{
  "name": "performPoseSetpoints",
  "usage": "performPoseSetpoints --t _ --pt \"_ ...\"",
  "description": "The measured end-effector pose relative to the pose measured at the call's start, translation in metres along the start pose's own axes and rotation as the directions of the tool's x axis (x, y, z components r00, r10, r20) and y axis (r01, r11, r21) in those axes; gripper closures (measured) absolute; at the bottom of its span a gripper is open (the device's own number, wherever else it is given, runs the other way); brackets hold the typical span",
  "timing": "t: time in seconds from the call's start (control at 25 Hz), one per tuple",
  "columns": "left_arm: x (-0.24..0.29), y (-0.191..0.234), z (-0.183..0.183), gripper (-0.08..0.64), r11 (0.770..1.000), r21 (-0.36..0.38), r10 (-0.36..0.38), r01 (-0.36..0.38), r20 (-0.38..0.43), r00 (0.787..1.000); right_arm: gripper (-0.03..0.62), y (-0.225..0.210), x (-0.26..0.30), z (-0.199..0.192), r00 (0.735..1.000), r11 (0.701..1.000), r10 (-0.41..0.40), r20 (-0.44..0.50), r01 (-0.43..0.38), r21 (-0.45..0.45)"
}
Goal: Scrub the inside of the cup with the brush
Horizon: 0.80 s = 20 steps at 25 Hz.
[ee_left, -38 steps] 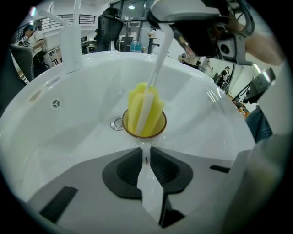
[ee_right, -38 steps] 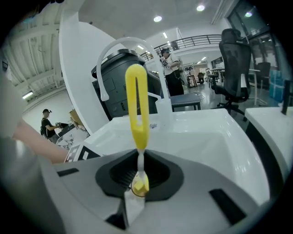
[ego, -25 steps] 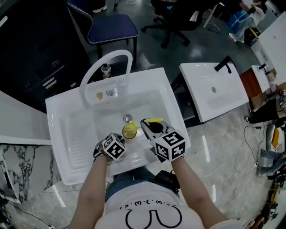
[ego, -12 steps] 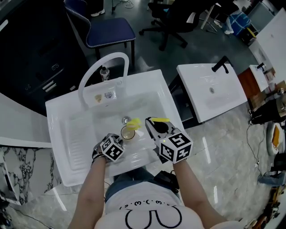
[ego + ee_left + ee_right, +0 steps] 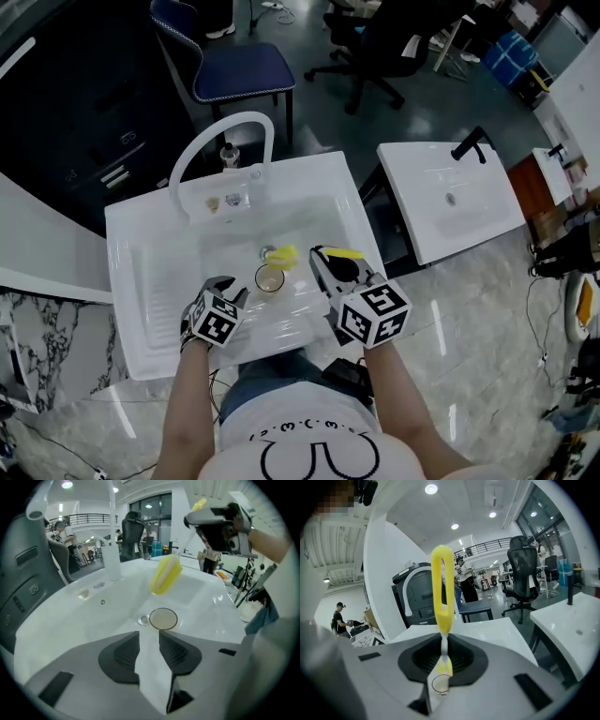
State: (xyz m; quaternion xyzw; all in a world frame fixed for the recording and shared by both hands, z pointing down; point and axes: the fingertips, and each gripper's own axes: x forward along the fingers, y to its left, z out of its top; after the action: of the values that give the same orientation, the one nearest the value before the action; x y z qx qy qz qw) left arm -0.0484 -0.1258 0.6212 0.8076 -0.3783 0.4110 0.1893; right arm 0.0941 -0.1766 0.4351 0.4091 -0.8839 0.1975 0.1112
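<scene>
Right gripper [image 5: 322, 258] clamps yellow brush [image 5: 284, 256] near the cup [image 5: 269, 278].

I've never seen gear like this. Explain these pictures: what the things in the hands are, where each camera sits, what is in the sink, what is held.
A person holds a two-jaw gripper in each hand; the patterned cubes are part of them. One picture looks down from a camera on the person's head; the other two come from cameras riding on the grippers. A cup stands upright in the sink, beside the drain. The right gripper is shut on a yellow brush, whose head hangs outside the cup. The left gripper holds nothing; its jaws have just been opening.
</scene>
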Motion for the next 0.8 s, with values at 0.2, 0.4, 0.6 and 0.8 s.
performPoseSetpoints --t 0.2,0.4,0.6,0.8 --pt "-0.035 0.011 0.025 0.459 0.988 -0.111 0.118 -0.103 0.137 0.984 0.549 0.0 -0.007 0.01 0.999 0.999 0.025 0.023 -0.024 -0.042" --pt "-0.074 0.014 0.064 0.545 0.968 -0.152 0.24 -0.201 0.313 0.919 0.55 -0.002 -0.017 0.022 0.997 0.995 0.04 0.068 -0.033 -0.098" --pt "-0.127 0.018 0.101 0.545 0.929 -0.198 0.369 -0.312 0.466 0.804 0.551 0.0 -0.032 0.042 0.989 0.98 0.036 0.144 -0.007 -0.2" --pt "-0.176 0.024 0.128 0.545 0.891 -0.239 0.451 -0.387 0.573 0.684 0.551 0.009 -0.044 0.059 0.977 0.953 0.036 0.209 0.03 -0.303"
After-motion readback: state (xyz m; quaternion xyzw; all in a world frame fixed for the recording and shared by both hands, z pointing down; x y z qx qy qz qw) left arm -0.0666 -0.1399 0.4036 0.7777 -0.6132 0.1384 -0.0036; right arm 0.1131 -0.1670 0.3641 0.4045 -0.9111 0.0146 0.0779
